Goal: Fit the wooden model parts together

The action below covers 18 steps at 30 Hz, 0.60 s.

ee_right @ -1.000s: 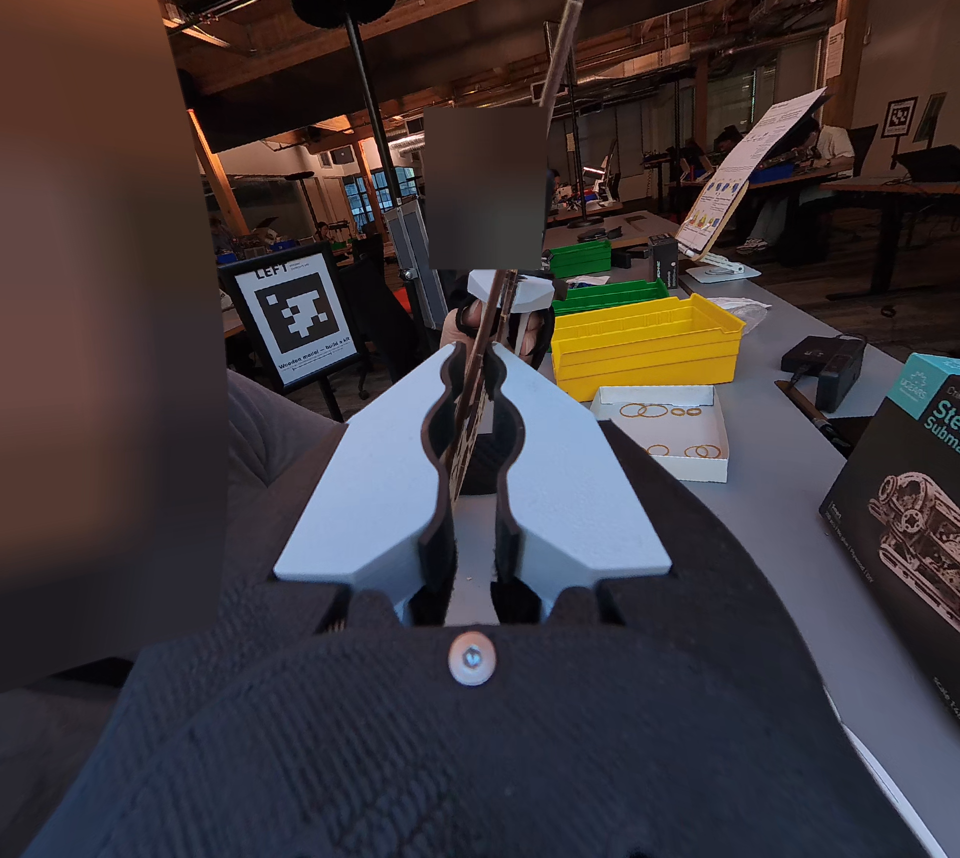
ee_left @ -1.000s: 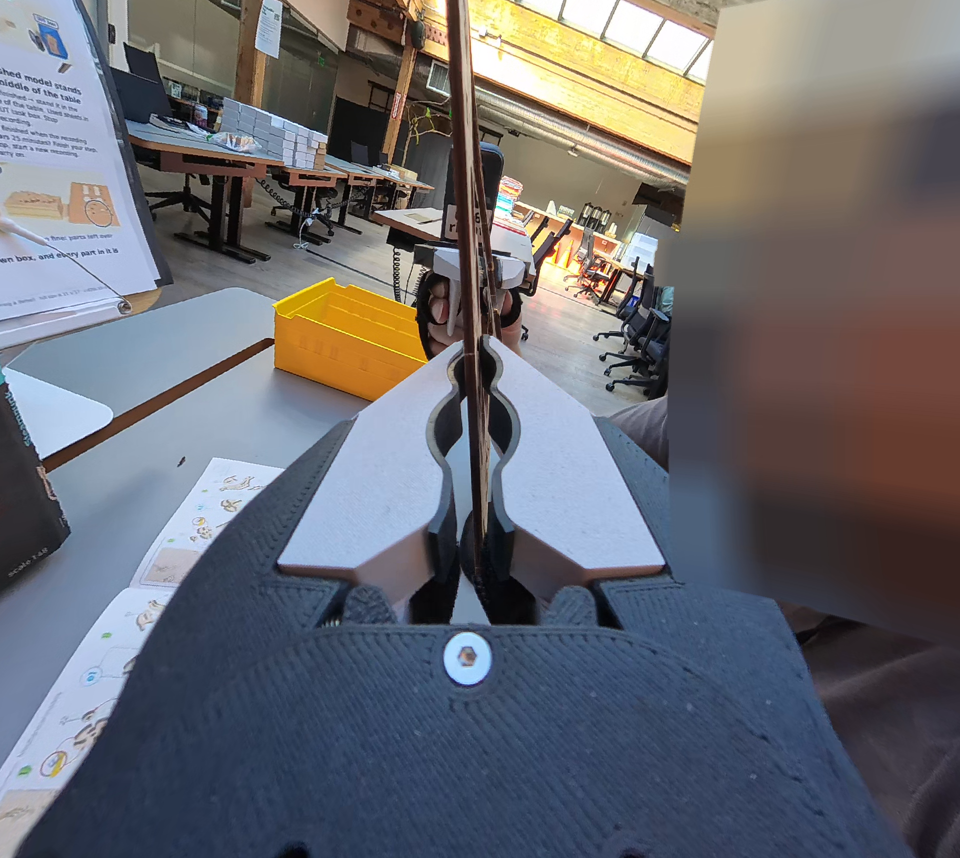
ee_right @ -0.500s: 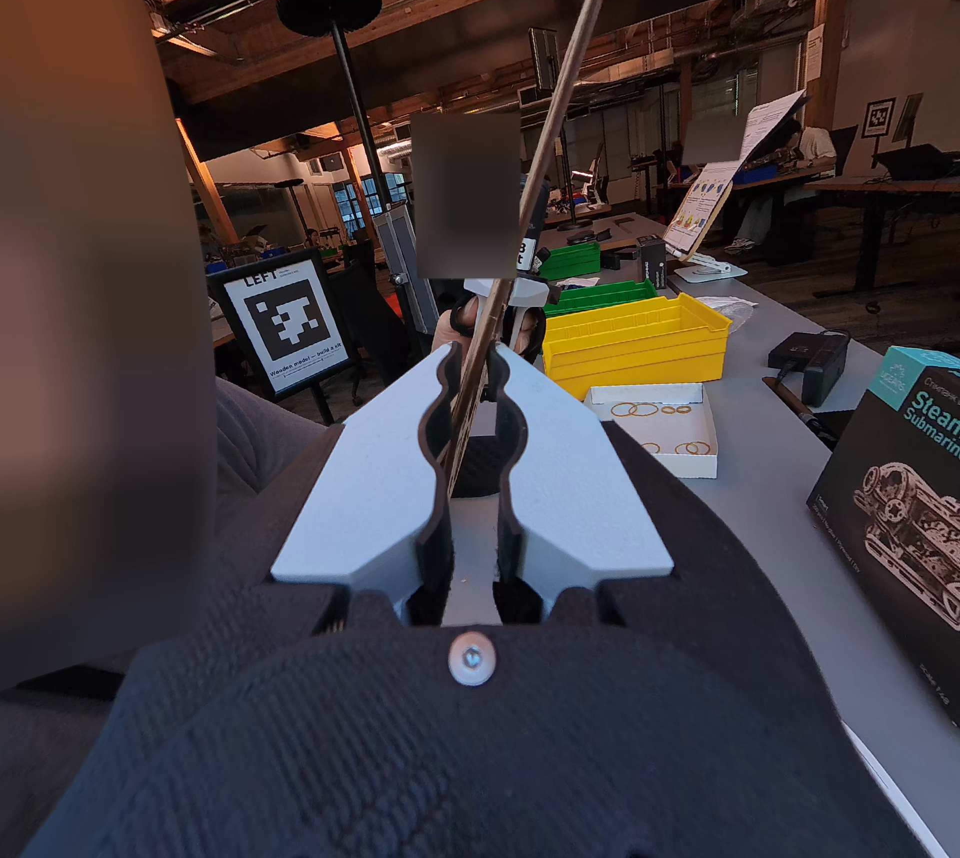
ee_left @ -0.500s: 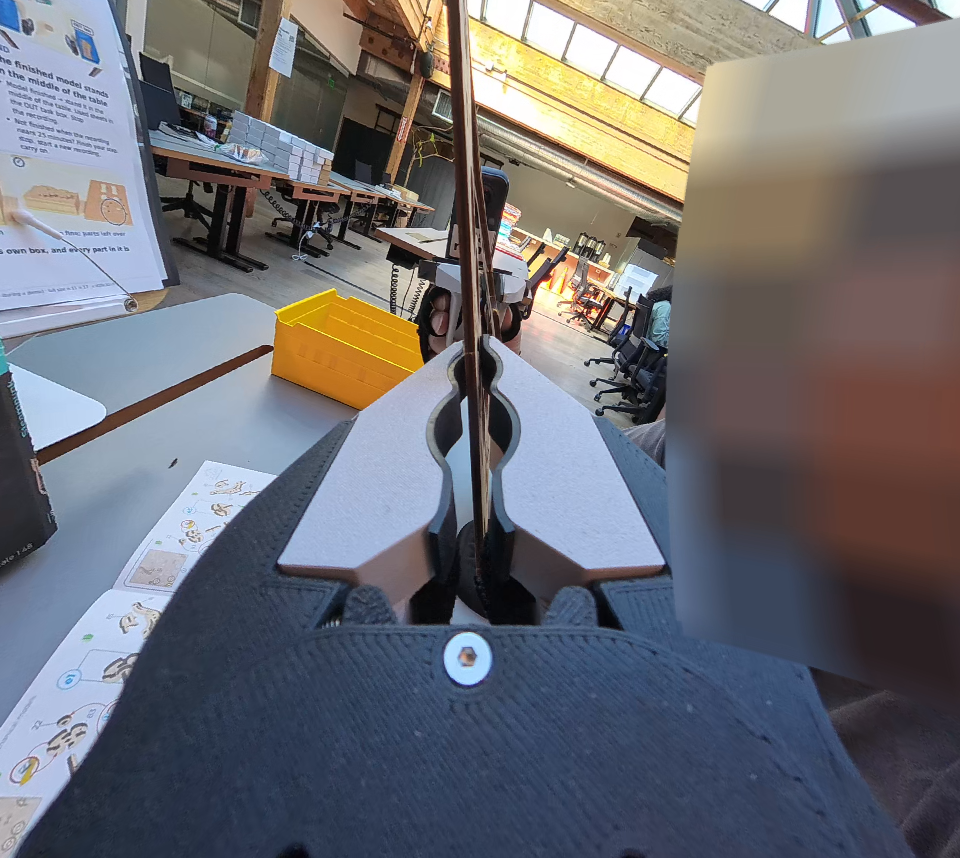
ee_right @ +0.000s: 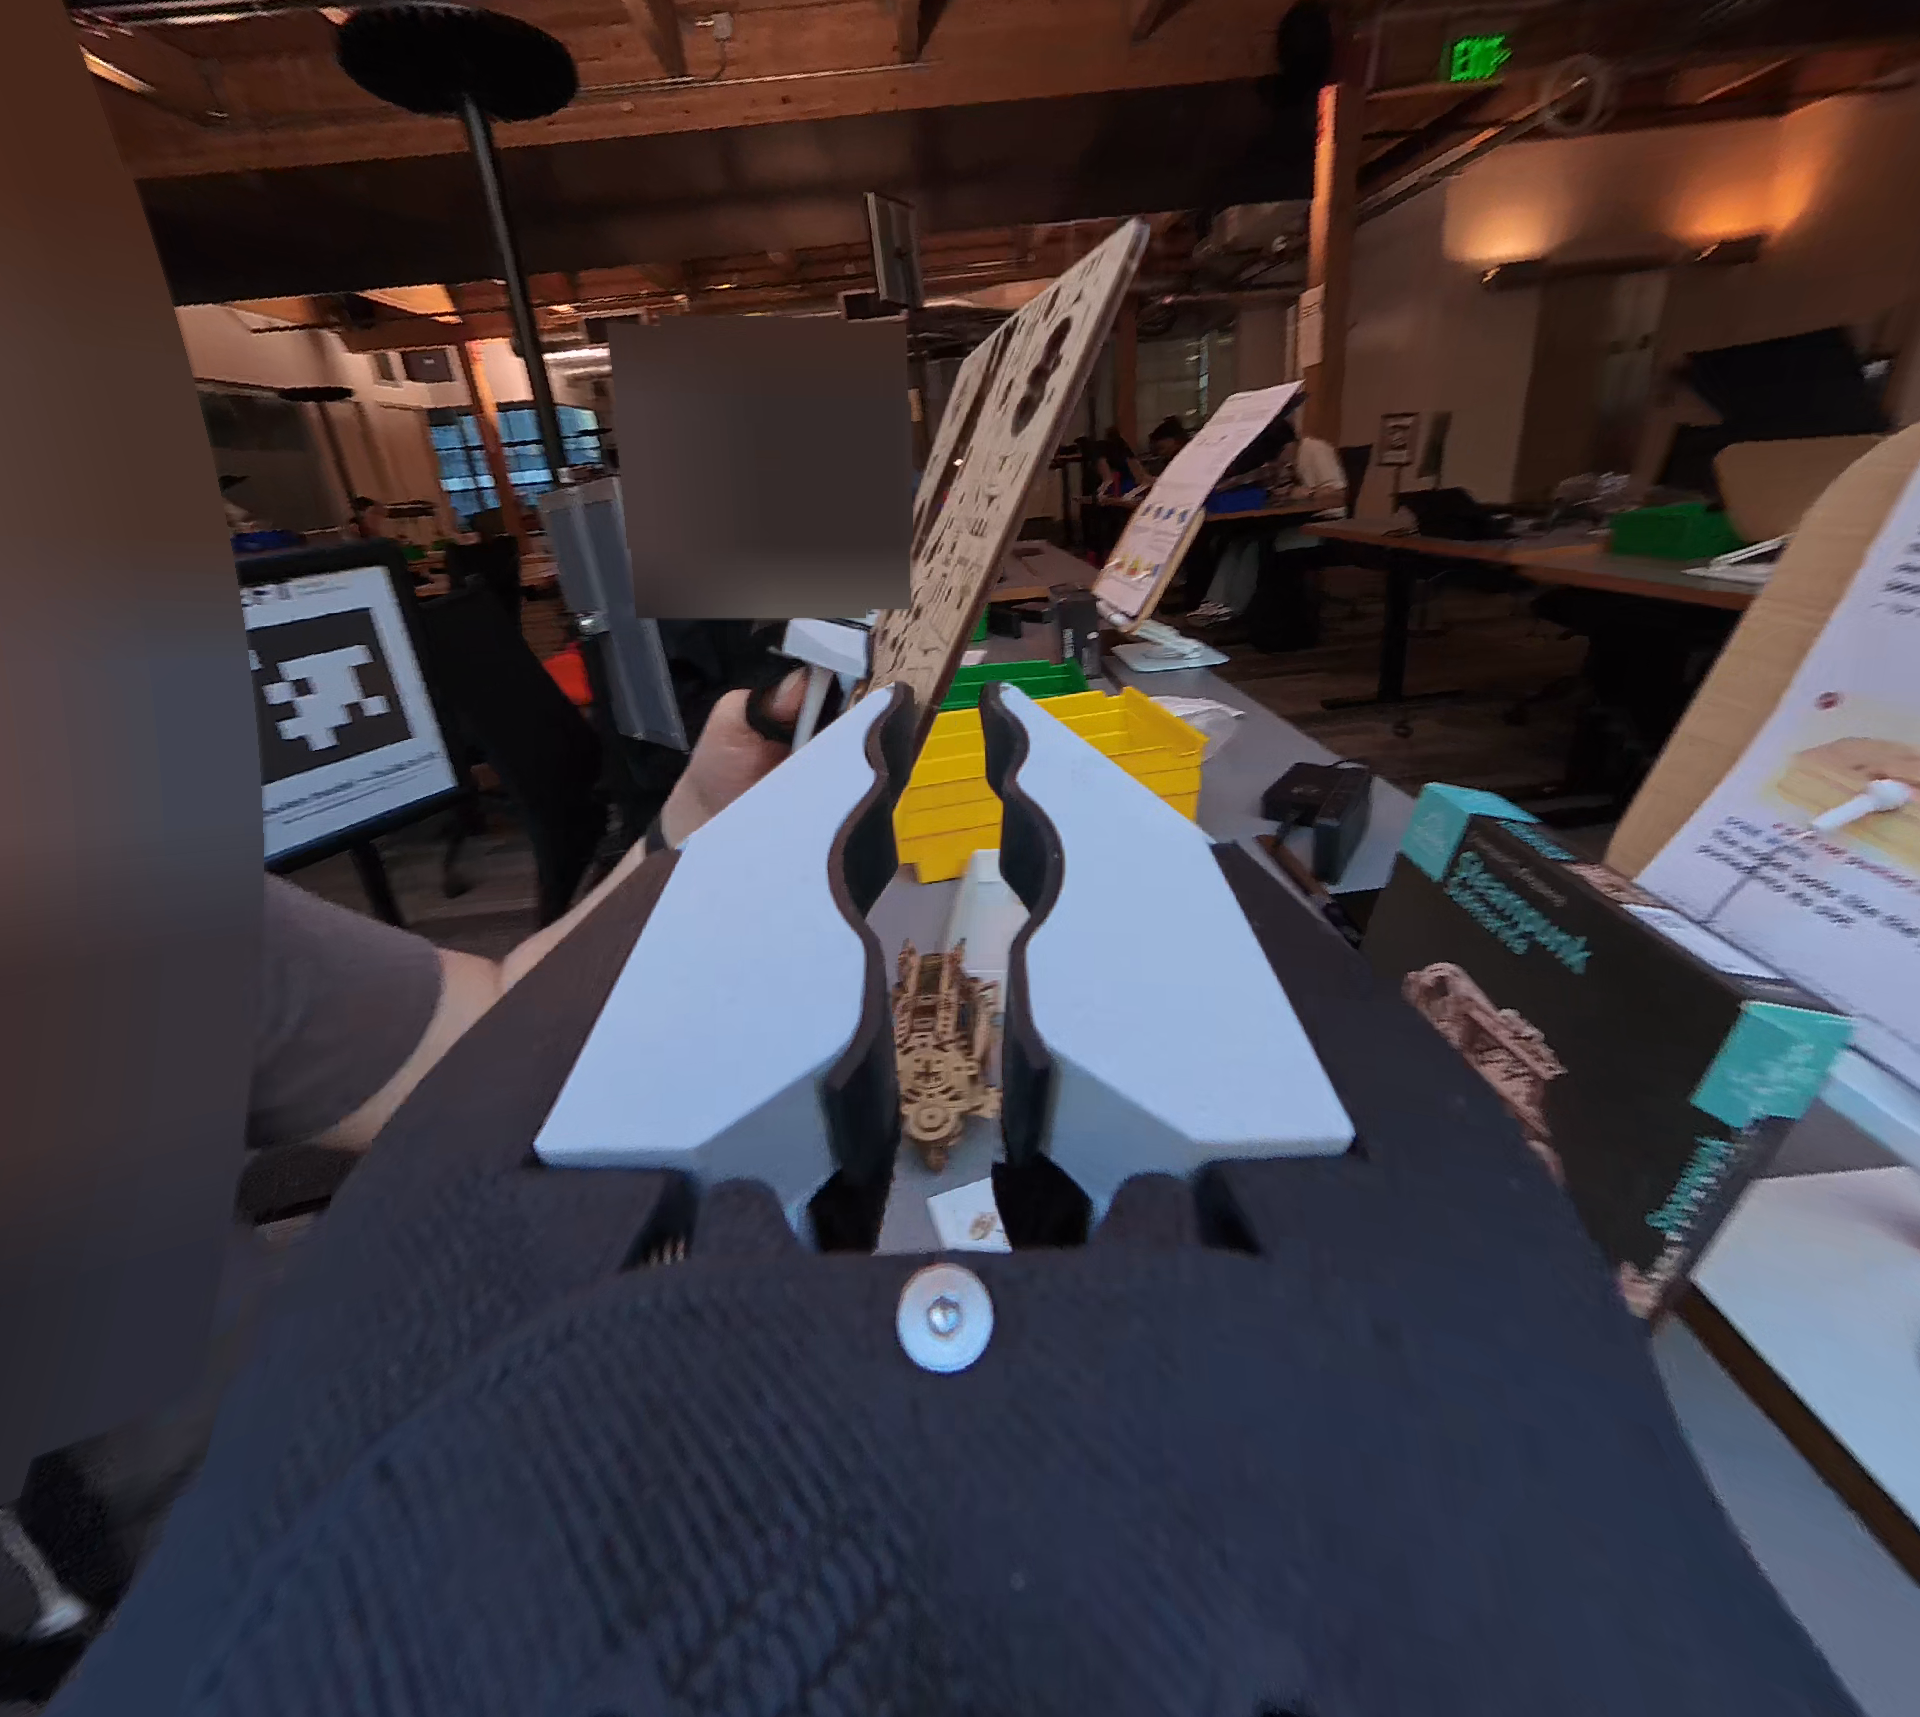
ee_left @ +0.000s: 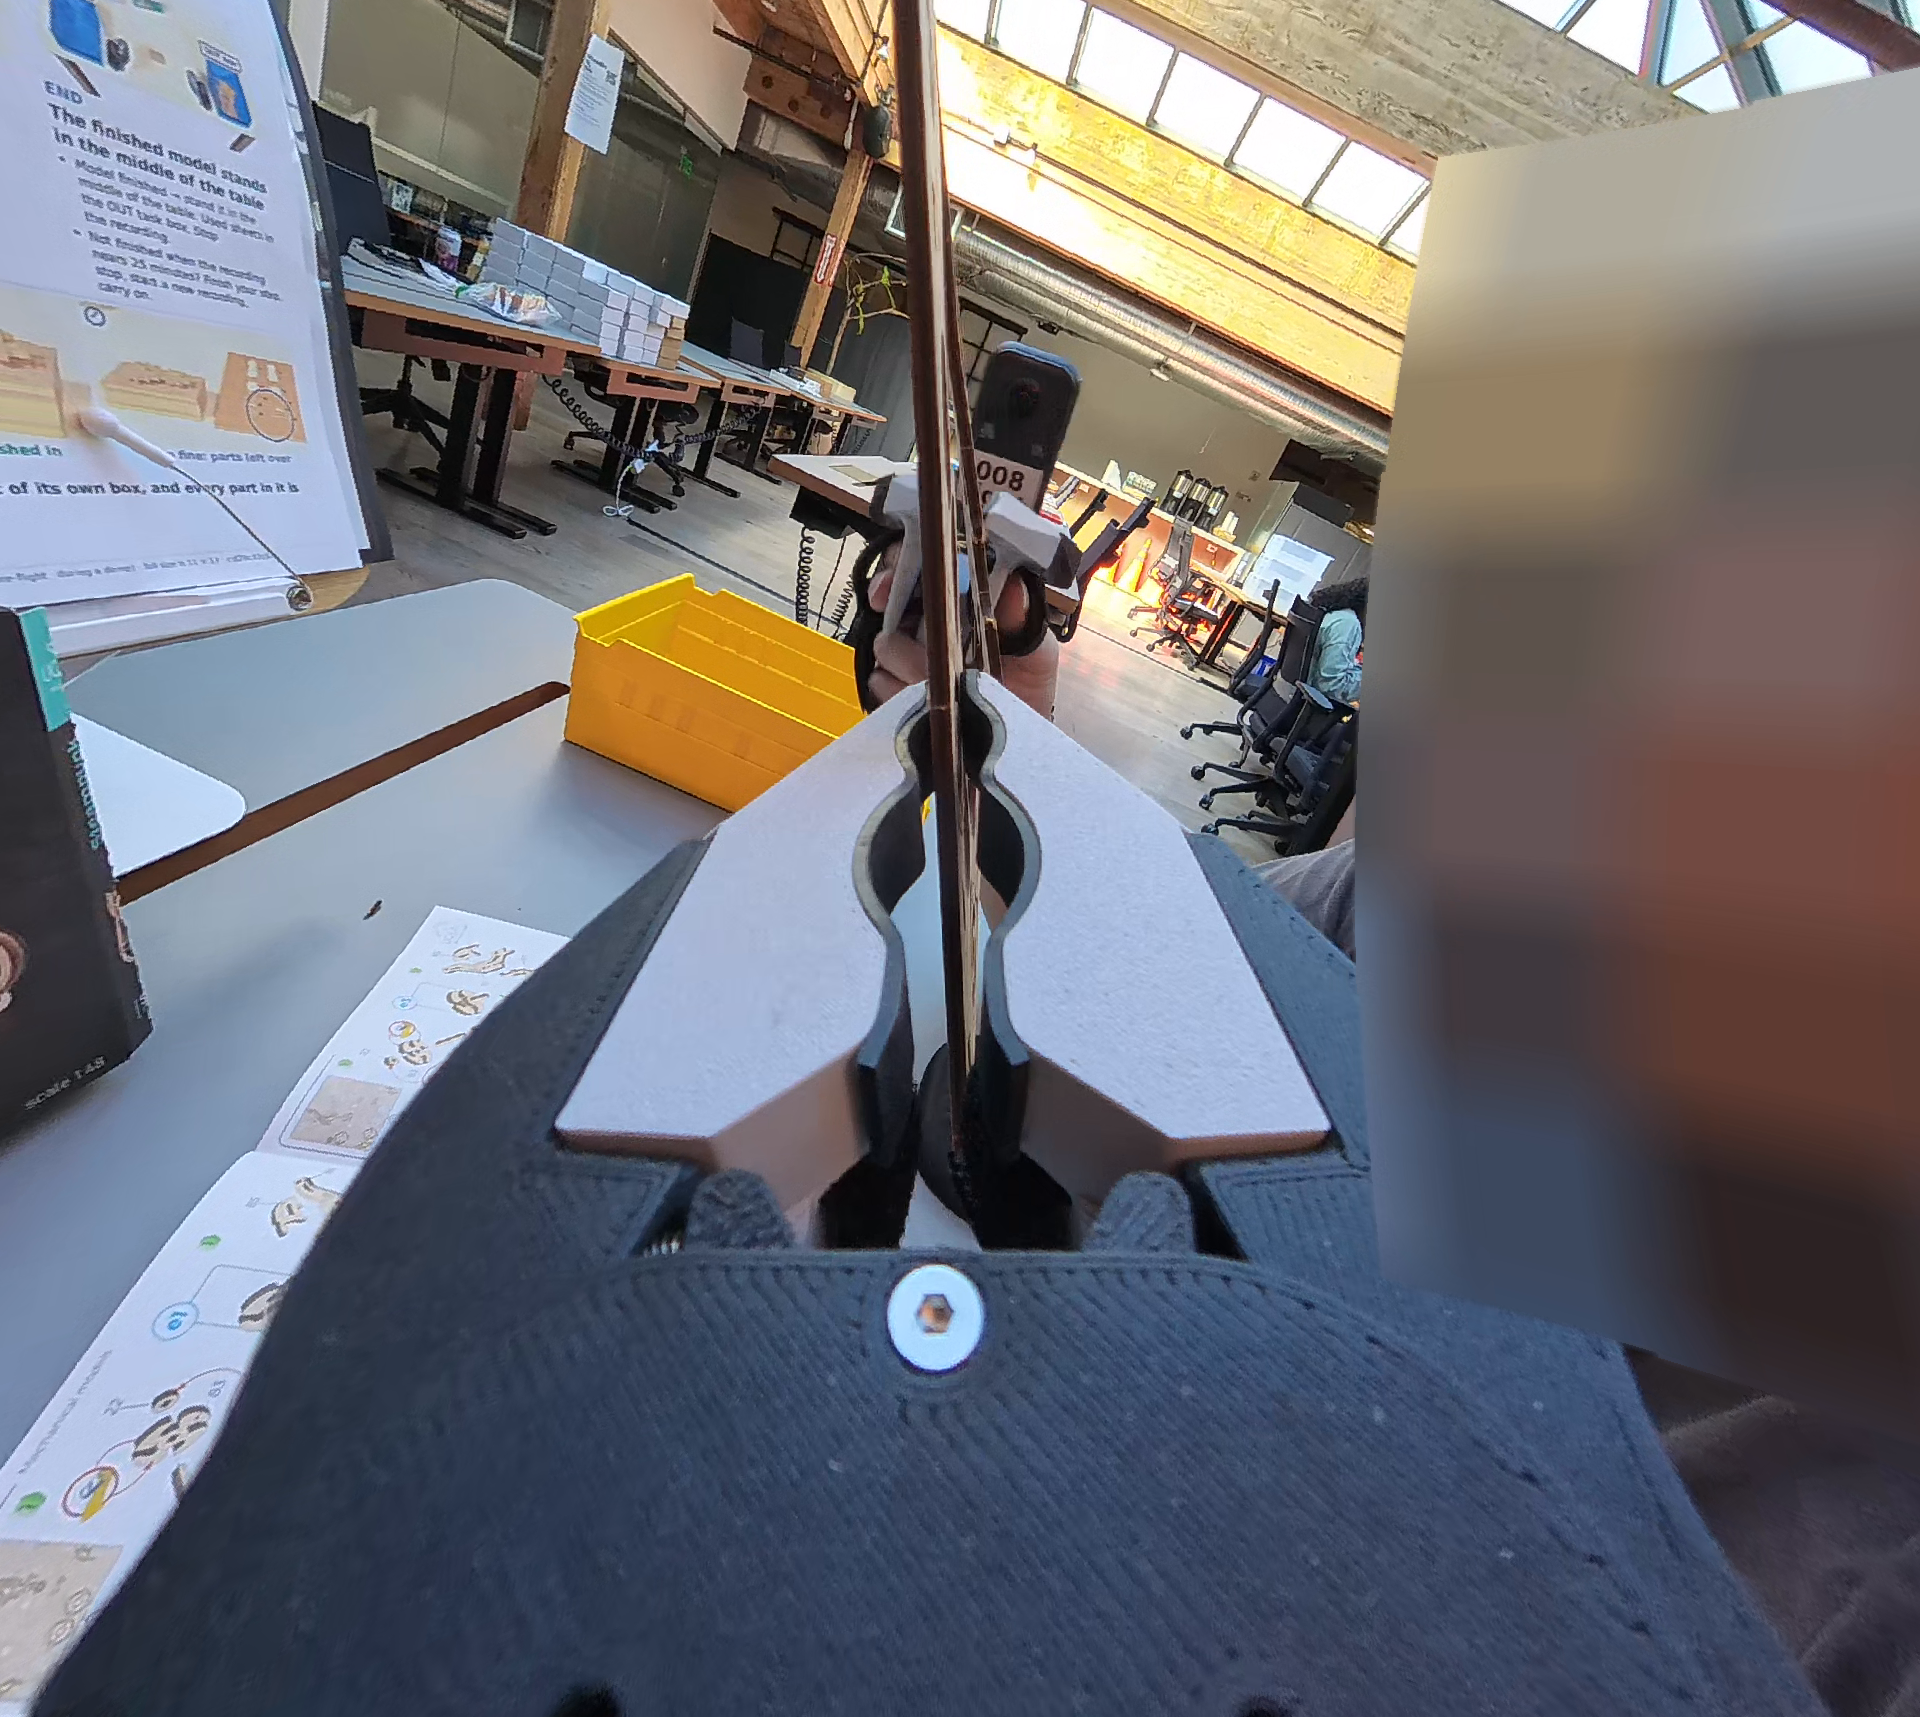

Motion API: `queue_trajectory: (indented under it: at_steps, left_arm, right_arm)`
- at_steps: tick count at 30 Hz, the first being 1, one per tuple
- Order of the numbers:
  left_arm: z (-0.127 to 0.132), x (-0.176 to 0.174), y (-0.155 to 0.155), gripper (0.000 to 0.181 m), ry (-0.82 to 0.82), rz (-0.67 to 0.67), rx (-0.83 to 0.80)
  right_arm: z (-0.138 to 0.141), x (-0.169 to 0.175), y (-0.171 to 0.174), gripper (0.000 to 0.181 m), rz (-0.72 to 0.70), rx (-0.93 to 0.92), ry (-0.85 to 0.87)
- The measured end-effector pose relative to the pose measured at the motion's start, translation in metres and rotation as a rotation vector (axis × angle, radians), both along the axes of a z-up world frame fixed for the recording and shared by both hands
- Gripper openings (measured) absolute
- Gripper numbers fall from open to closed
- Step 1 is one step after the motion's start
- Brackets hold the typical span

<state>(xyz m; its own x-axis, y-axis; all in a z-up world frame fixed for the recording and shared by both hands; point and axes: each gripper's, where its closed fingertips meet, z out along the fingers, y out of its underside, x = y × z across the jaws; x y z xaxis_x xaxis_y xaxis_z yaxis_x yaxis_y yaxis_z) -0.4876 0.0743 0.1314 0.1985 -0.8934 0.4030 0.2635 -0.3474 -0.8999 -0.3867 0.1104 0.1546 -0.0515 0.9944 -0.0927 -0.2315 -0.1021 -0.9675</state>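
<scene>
Our left hand-held gripper (ee_left: 948, 701) pinches the wooden sheet (ee_left: 914, 213) upright above the tabletop (ee_left: 436, 815); our right hand-held gripper (ee_right: 940, 706) stands parted, empty, the sheet's edge between its tips.

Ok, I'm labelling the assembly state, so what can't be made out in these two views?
- Thin laser-cut wooden sheet: left wrist view shows it edge-on, its top cut off by the frame, so its pattern is unreadable there.
- Small wooden model on the table: right wrist view, only a strip shows between the right gripper's fingers.
- Left gripper: in the right wrist view, mostly hidden behind the sheet.
</scene>
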Motion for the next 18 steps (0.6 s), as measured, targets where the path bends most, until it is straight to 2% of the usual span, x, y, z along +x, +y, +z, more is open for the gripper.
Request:
queue_trajectory:
  at_steps: [4,7,11,18]
  left_arm:
    - [-0.009,0.002,0.007,0.001,0.019,0.003,-0.027]
    - [-0.016,0.003,0.014,0.000,0.026,0.004,-0.051]
    - [-0.025,0.004,0.021,0.000,0.033,0.008,-0.079]
    - [-0.031,0.004,0.026,0.001,0.040,0.009,-0.099]
  right_arm:
    - [0.014,0.016,0.015,0.011,-0.222,0.146,0.064]
    - [0.024,0.026,0.014,0.011,-0.334,0.258,0.094]
    - [0.024,0.025,0.015,0.010,-0.400,0.321,0.056]
    - [0.014,0.020,0.032,0.009,-0.483,0.299,-0.008]
